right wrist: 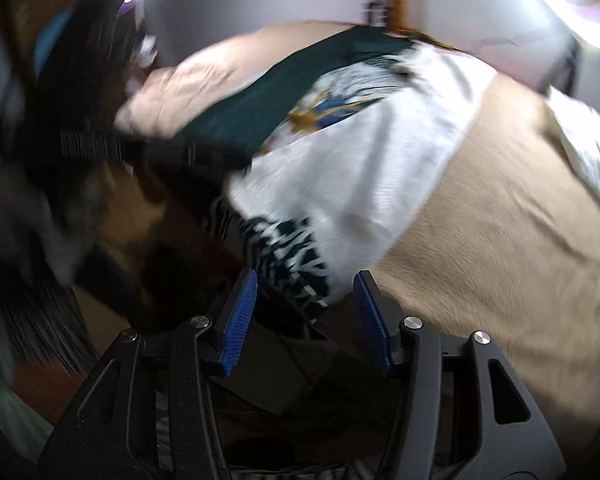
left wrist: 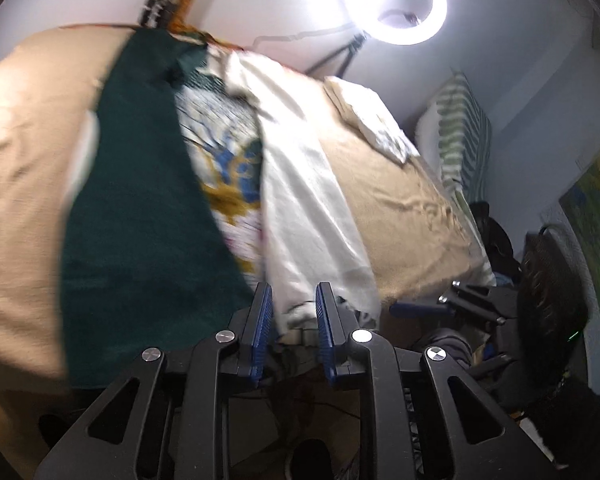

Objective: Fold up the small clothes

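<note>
A small shirt with a dark green half (left wrist: 140,200), a white half (left wrist: 304,200) and a blue-and-gold print (left wrist: 232,172) lies on a tan sheet (left wrist: 400,200). My left gripper (left wrist: 294,304) is open, its jaws astride the white hem at the near edge without clamping it. In the right wrist view the same shirt (right wrist: 360,140) shows blurred, with a green-and-white patterned hem (right wrist: 292,260). My right gripper (right wrist: 306,296) is open, the jaws wide apart on either side of that hem.
A folded white garment (left wrist: 376,120) lies at the far right of the sheet. A bright ring light (left wrist: 396,0) stands behind. A striped pillow (left wrist: 464,136) and a dark chair (left wrist: 548,280) are to the right. The other gripper (left wrist: 472,300) shows at the right.
</note>
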Tool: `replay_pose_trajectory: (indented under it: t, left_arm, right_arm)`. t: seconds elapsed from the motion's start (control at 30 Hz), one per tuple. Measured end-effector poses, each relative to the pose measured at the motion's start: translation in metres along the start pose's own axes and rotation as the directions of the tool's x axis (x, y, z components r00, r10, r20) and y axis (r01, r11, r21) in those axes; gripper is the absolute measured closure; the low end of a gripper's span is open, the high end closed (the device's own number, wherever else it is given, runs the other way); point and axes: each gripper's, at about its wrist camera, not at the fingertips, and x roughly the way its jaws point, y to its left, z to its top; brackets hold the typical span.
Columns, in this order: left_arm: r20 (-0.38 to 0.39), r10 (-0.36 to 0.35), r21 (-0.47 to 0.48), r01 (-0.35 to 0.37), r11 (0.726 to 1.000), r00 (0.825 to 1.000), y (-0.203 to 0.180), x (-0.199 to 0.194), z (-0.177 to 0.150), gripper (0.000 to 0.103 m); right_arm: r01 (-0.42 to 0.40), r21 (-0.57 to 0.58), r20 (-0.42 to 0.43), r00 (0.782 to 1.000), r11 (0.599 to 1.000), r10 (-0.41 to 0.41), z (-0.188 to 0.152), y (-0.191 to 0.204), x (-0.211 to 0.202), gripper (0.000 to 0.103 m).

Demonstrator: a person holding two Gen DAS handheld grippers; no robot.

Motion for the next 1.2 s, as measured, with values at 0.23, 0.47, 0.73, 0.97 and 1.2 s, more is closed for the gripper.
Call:
replay_pose_trajectory:
  t: [0.23, 0.47, 0.73, 0.97, 1.2]
  left_arm:
    - [0.025, 0.088, -0.077, -0.086, 0.993, 0.996, 0.046, -0.038, -0.014, 0.083]
    - [0.055, 0.108, -0.069, -0.104, 0.992, 0.993, 0.044, -0.041, -0.016, 0.083]
    - [0.091, 0.065, -0.069, -0.059, 0.996, 0.994, 0.044, -0.052, -0.015, 0.083]
    - [0.075, 0.064, -0.059, -0.06, 0.996, 0.995, 0.041, -0.048, -0.017, 0.083]
    - [0.096, 0.086, -0.071, -0.079, 0.994, 0.992, 0.044, -0.051, -0.017, 0.083]
  right_arm:
    - [0.065, -0.159, -0.075, 0.994, 0.985, -0.077, -0.003, 0.021, 0.013, 0.085]
    - [0.145, -0.075, 0.019, 0.989, 0.987, -0.144, 0.012, 0.025, -0.011, 0.102]
    - [0.131, 0.063, 0.112, 0.984, 0.989, -0.138, 0.012, 0.025, -0.049, 0.102]
    - [0.16, -0.187, -0.012, 0.986, 0.969, -0.165, 0.006, 0.05, -0.005, 0.055]
    - [0.2, -0.343, -0.119, 0.96, 0.918, -0.254, 0.005, 0.048, 0.029, 0.098]
